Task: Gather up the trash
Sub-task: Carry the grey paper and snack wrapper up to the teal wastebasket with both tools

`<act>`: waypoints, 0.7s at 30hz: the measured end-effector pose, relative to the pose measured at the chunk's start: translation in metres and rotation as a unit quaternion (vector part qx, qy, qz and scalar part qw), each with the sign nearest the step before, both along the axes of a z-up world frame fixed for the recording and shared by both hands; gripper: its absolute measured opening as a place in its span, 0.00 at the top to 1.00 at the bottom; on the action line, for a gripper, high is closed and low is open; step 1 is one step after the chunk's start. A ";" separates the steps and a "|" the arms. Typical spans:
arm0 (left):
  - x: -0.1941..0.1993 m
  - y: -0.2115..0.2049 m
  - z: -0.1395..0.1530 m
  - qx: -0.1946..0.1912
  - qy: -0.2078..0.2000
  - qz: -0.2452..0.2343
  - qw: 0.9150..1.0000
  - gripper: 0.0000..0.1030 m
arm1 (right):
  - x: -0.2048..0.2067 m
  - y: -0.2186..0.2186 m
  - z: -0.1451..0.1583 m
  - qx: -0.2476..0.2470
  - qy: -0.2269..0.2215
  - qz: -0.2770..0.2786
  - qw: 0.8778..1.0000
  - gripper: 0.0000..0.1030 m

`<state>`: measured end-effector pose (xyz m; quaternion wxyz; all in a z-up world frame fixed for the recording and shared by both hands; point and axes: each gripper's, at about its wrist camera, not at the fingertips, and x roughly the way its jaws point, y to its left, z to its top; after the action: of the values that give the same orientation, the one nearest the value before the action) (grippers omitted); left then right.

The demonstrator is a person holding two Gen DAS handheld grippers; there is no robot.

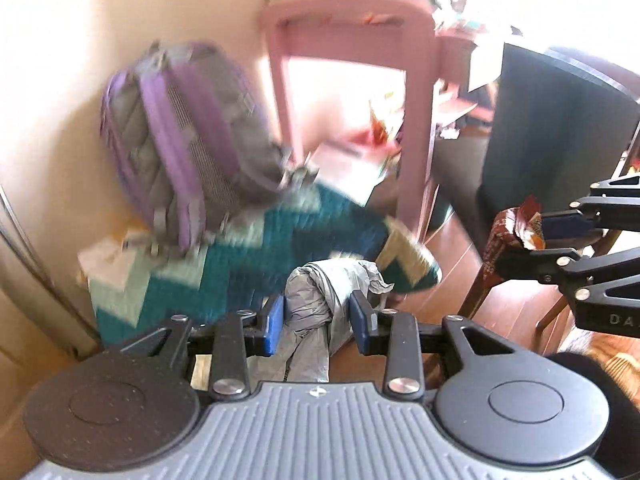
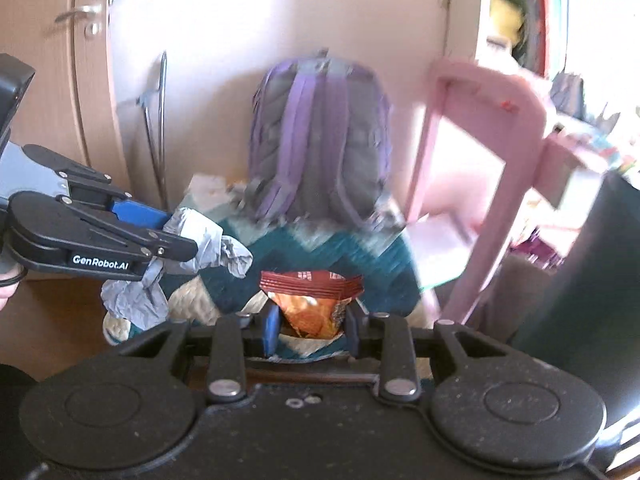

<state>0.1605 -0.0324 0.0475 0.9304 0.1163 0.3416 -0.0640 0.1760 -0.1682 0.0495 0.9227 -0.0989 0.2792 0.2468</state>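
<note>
— Left gripper (image 1: pixel 316 322): how wide, and on what?

— Closed to a narrow gap, its blue pads (image 1: pixel 273 330) pressing both sides of a grey bag (image 1: pixel 316 300). Crumpled plastic bulges above the pads at lower centre of the left view, and more hangs down below them. In the right view the same gripper (image 2: pixel 176 236) enters from the left edge, with the bag (image 2: pixel 200 248) bunched at its tip and a loose fold drooping underneath.

— And the right gripper (image 2: pixel 310 330)?

— Also drawn in, clamped on a snack wrapper (image 2: pixel 312 300). The orange body sits between the pads at lower centre; the dark red crimped edge fans out above them. From the left view that gripper (image 1: pixel 540 232) comes in at the right edge, with the wrapper (image 1: pixel 528 220) sticking out at its tip.

— Do the two pieces of trash touch?

— No, they sit apart, each in its own gripper.

— What lies behind them?

— A teal zigzag cushion (image 2: pixel 320 256) in mid-frame, with a purple-and-grey backpack (image 2: pixel 320 136) standing on it against the wall. A pink chair (image 2: pixel 480 180) stands right of the backpack. Much of this background is blurred.
</note>
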 end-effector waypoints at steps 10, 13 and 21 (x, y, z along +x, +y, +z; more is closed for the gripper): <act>-0.003 -0.102 0.091 0.020 -0.083 -0.072 0.994 0.67 | -0.010 -0.089 0.085 0.003 -0.098 -0.056 0.994 0.71; 0.004 -0.135 0.113 0.017 -0.112 -0.086 0.990 0.67 | -0.008 -0.122 0.104 0.006 -0.116 -0.084 0.990 0.71; 0.034 -0.223 0.158 -0.003 -0.167 -0.126 0.978 0.67 | 0.014 -0.207 0.123 0.000 -0.130 -0.166 0.978 0.71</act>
<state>0.1944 -0.2558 0.2060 0.9592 0.1645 0.1640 -0.1614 0.1897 -0.3756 0.1725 0.9791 -0.0828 0.1698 0.0756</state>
